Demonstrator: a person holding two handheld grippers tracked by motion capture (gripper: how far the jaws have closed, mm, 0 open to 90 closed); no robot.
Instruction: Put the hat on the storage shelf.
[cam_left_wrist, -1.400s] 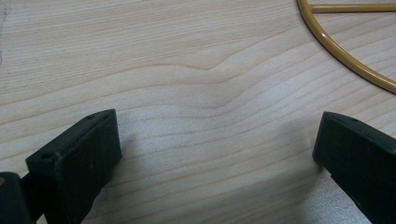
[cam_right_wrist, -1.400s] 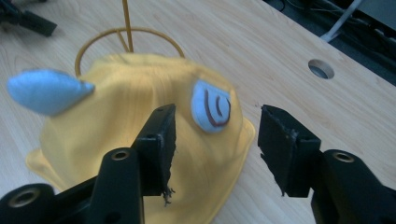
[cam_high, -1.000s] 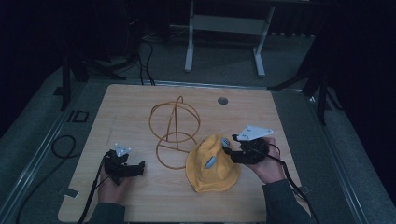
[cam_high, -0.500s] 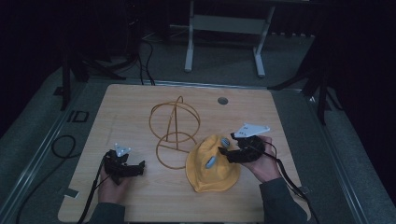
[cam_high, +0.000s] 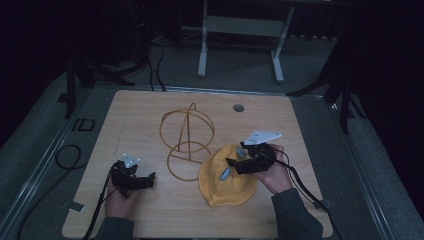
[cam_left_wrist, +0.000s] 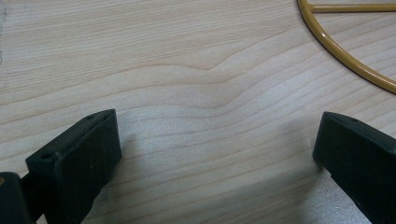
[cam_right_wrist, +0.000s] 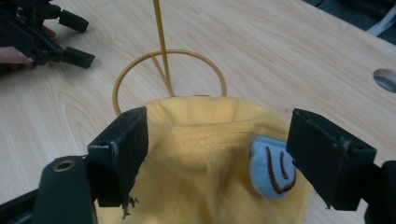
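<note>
A soft yellow fabric hat (cam_high: 227, 177) lies crumpled on the pale wood-grain worktop (cam_high: 310, 130), its far edge touching the base ring of a thin golden-yellow wire stand (cam_high: 186, 134). The cloth looks light, limp and matte, so it would likely sag and fold when lifted; a pinch on a doubled rim or a gathered fold should hold better than a single flat layer. It is neither slippery nor fragile by the look of it. Two small pale blue padded patches are sewn on, one with dark red stitched curves (cam_right_wrist: 272, 168).

The stand is stiff, smooth rod: a round base ring, an upright post and hoops above. It seems light enough to tip if the hat drags on it.

The right gripper (cam_high: 239, 159) hovers over the hat, its fingers (cam_right_wrist: 122, 149) spread wide with the cloth between them and nothing pinched. The left gripper (cam_high: 145, 180) rests low on bare wood, fingers (cam_left_wrist: 79, 158) also spread and empty, near the ring.
</note>
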